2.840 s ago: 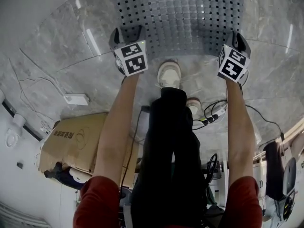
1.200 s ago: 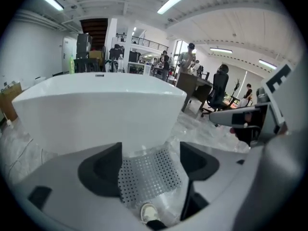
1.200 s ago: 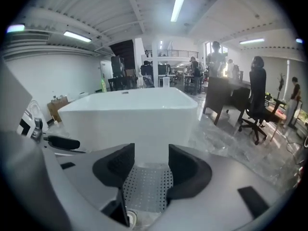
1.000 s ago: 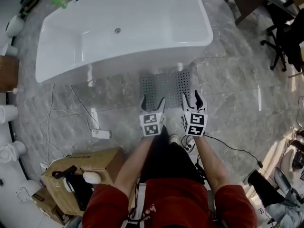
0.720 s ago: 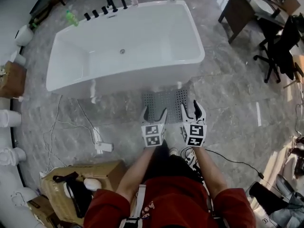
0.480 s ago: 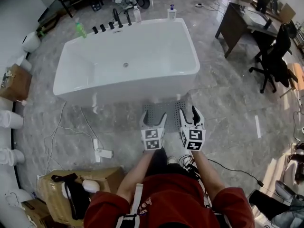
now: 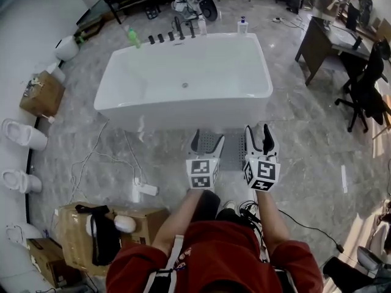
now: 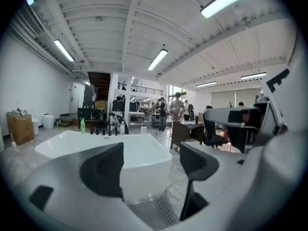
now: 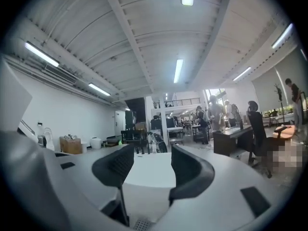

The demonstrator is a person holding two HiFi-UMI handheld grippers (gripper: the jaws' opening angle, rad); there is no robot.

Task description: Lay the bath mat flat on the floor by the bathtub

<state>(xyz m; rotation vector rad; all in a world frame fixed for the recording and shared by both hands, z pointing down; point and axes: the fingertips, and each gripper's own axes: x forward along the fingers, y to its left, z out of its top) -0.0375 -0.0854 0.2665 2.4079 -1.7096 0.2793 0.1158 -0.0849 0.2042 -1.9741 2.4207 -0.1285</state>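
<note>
Okay, left to right. Left gripper (image 7: 208, 143): jaws released, nothing between them; its own view shows only the bathtub (image 7: 183, 112) and mat beyond. Bath mat (image 7: 234, 154): grey, perforated, lying flat on the floor (image 7: 305, 145), with its far edge just beside the bathtub wall. Both grippers partly hide it. Right gripper (image 7: 258, 137): jaws apart too, empty.

Change vs a few seconds ago: the head view sat low over the mat with both grippers at its near edge. Now it looks from high up, whole bathtub in frame, grippers lifted well clear of the mat.

Reads as mat placed and let go, so the task looks done. No folds visible, but the covered part can't be checked.
</note>
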